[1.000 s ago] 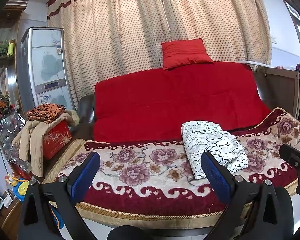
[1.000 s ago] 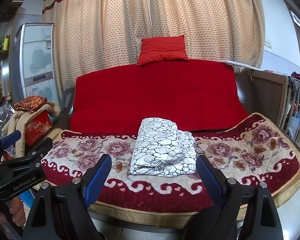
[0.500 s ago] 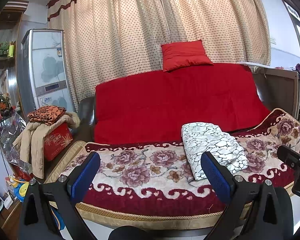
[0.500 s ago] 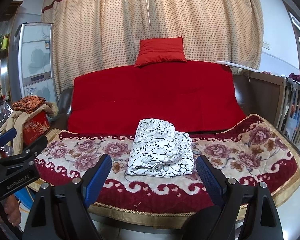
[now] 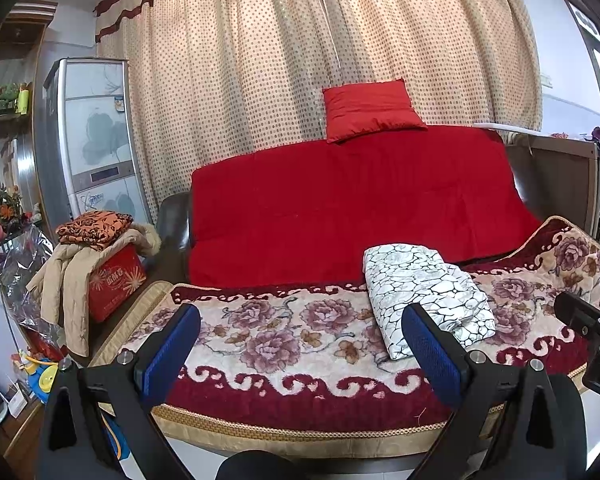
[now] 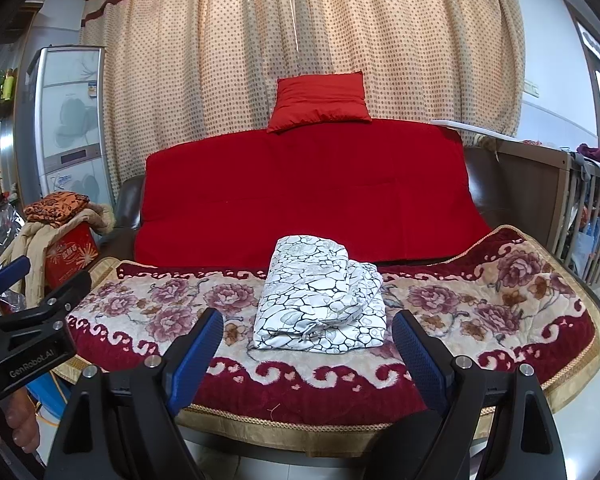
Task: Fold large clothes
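A white cloth with a black crackle print (image 6: pixel 322 294) lies folded into a thick rectangle on the floral blanket (image 6: pixel 172 312) of the sofa seat. It also shows in the left wrist view (image 5: pixel 424 294), right of centre. My left gripper (image 5: pixel 300 344) is open and empty, held back from the sofa's front edge, left of the cloth. My right gripper (image 6: pixel 308 344) is open and empty, in front of the cloth and apart from it. Each gripper shows at the edge of the other's view.
The sofa back is covered in red fabric (image 6: pixel 308 196) with a red cushion (image 6: pixel 320 100) on top. A red box with a beige coat and orange cloth (image 5: pixel 96 256) stands at the left. A wooden crib (image 6: pixel 588 216) stands at the right. Curtains hang behind.
Both grippers have drawn back slightly from the sofa. The folded cloth has not moved.
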`<state>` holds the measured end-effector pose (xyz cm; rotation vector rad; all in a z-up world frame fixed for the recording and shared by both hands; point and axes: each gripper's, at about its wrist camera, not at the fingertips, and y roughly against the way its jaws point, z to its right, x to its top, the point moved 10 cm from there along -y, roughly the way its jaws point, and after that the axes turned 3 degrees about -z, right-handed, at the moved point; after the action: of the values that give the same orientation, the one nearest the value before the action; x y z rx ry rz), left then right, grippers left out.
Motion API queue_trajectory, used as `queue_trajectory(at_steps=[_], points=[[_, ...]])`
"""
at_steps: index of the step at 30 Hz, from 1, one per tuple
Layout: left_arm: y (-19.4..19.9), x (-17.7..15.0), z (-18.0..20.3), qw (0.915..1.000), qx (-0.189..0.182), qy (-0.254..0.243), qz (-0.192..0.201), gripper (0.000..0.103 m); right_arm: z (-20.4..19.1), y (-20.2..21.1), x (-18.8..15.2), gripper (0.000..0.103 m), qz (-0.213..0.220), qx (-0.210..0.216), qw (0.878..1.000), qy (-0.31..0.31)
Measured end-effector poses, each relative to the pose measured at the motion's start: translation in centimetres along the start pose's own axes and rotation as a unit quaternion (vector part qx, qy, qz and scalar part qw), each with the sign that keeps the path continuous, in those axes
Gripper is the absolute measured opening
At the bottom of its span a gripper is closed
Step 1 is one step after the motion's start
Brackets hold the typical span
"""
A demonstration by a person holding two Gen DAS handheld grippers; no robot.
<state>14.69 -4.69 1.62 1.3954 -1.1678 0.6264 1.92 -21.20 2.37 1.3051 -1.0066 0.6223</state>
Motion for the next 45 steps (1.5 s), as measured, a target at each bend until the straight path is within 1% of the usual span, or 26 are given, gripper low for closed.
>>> queue_trajectory(at_steps=[10,19,45], points=[[0.5,0.3,0.3,1.0,0.003,-0.002,0.006,0.1,0.5,0.9,0.3,0.089,0.014,-0.001,1.0,-0.007],[0.7,0.3,0.3,1.0,0.005,0.0,0.003,0.1,0.4,1.1,0.2,0.089,0.014,0.001,1.0,-0.005],[2.5,1.6,0.0,0.9996,0.012,0.002,0.024,0.1,0.1,2.9,1.5,0.089,0.035,0.007,0.999,-0.001]])
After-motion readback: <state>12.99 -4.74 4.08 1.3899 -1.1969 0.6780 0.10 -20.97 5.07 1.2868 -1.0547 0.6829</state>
